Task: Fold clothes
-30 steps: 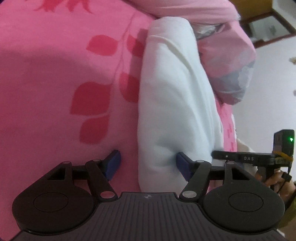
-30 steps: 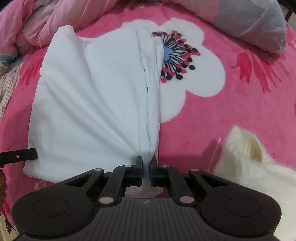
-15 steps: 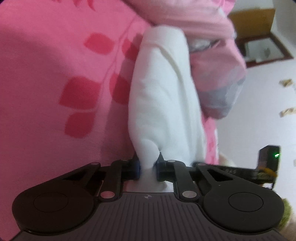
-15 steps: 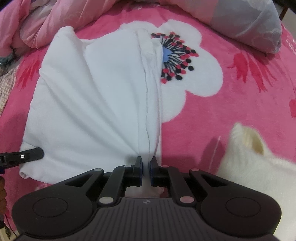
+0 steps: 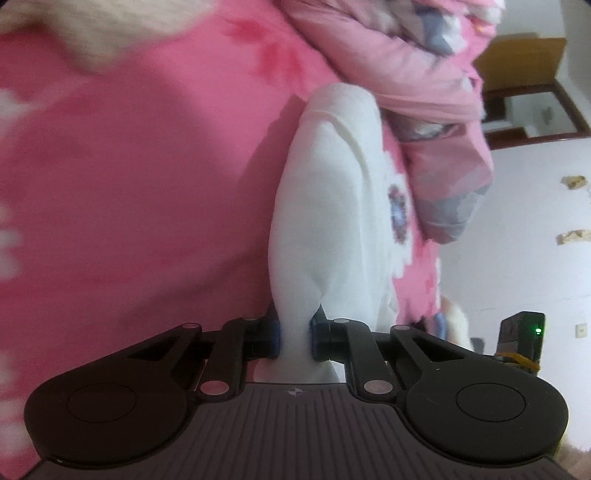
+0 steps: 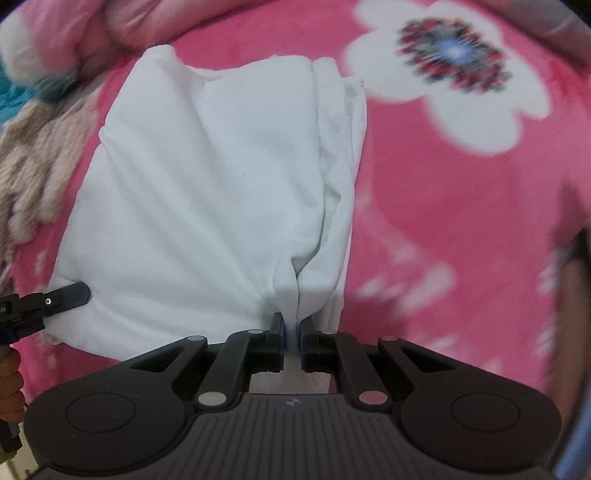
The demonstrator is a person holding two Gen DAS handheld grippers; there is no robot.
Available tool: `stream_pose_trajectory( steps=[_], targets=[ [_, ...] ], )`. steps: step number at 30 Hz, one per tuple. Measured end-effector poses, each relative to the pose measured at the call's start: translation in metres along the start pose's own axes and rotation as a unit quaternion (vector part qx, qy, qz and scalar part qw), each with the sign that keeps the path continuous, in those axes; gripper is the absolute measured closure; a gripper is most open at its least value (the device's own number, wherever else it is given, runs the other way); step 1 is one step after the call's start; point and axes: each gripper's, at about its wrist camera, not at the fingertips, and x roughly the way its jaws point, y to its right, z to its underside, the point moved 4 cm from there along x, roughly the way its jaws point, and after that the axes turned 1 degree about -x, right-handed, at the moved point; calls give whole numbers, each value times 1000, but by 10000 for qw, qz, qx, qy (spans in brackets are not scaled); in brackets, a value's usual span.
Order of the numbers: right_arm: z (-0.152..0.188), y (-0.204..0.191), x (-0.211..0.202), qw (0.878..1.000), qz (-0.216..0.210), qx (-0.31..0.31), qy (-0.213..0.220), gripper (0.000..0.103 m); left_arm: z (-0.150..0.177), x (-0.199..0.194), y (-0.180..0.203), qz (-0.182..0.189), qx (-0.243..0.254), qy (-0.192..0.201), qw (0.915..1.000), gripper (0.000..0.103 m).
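A folded white garment (image 6: 221, 184) lies on a pink flowered blanket (image 6: 443, 221). My right gripper (image 6: 291, 343) is shut on a bunched part of its near edge. In the left wrist view the same garment (image 5: 332, 221) runs away from me as a narrow ridge. My left gripper (image 5: 295, 338) pinches its near corner; its jaws are opening a little, with the cloth between them and the pads pressing on it. One of the left gripper's fingers (image 6: 66, 295) shows at the garment's left corner in the right wrist view.
A bunched pink and grey quilt (image 5: 424, 92) lies just beyond the garment. A beige knitted piece (image 6: 33, 166) sits to its left and a cream fluffy cloth (image 5: 92, 29) farther off. The bed's edge drops to a pale floor (image 5: 535, 240).
The left gripper went from open around the garment's corner to closed on it. Both grippers then moved sideways together, dragging the garment across the blanket away from the white flower print.
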Motion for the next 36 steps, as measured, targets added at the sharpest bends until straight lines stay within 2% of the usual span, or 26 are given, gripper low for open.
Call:
stream_pose_trajectory(
  steps=[2,4,6,9,11,13,16,18,21,24,25,27,28,29,31,32,33,36],
  targets=[
    [15,-19,9,9999,-69,108,-34,96,2,-6,-10,-397,268,-318,9983,80],
    [27,-30,17,9998,41,188,46,95,-2,-12,-8,-665,570,-390,9954,71],
    [32,-32,16,9992,85,302,259,93,-6,-19,0,-916,936,-374,9907,69],
    [40,-17,7,9947,-255,898,433,88,-16,-28,27,-1277,1594,-118,9788,66],
    [47,-4,0,9906,-447,1195,487,78,-13,-29,51,-1369,2282,28,9639,65],
    [54,8,-7,9866,-627,1398,562,69,-3,-26,73,-1431,3013,95,9427,64],
    [64,14,-11,9837,-961,1368,659,67,31,-9,100,-1367,4033,-174,9046,64],
    [71,11,-9,9828,-1147,1296,645,64,57,12,115,-1273,4483,-483,8834,64],
    [77,9,-5,9852,-1130,1077,706,63,96,43,133,-1100,5218,-854,8416,64],
    [80,7,0,9858,-1131,918,830,64,125,64,139,-1041,5757,-954,8054,64],
    [79,7,1,9854,-1139,915,878,70,132,69,139,-1044,5914,-948,7939,64],
    [78,8,1,9856,-1121,862,926,74,143,82,141,-1062,6193,-943,7722,64],
    [77,7,1,9858,-1111,808,966,80,146,88,142,-1110,6314,-928,7618,64],
    [77,7,0,9861,-1094,754,1002,87,151,93,141,-1141,6415,-915,7530,64],
    [77,7,0,9867,-1058,707,1012,91,155,104,140,-1238,6595,-855,7365,64],
    [77,7,-1,9864,-1077,706,1018,94,155,104,140,-1261,6642,-778,7327,65],
    [77,6,-3,9861,-1098,700,1032,94,154,103,141,-1274,6681,-694,7298,73],
    [77,2,-26,9829,-1186,577,1285,95,152,93,150,-1086,6556,-591,7449,75]
  ],
)
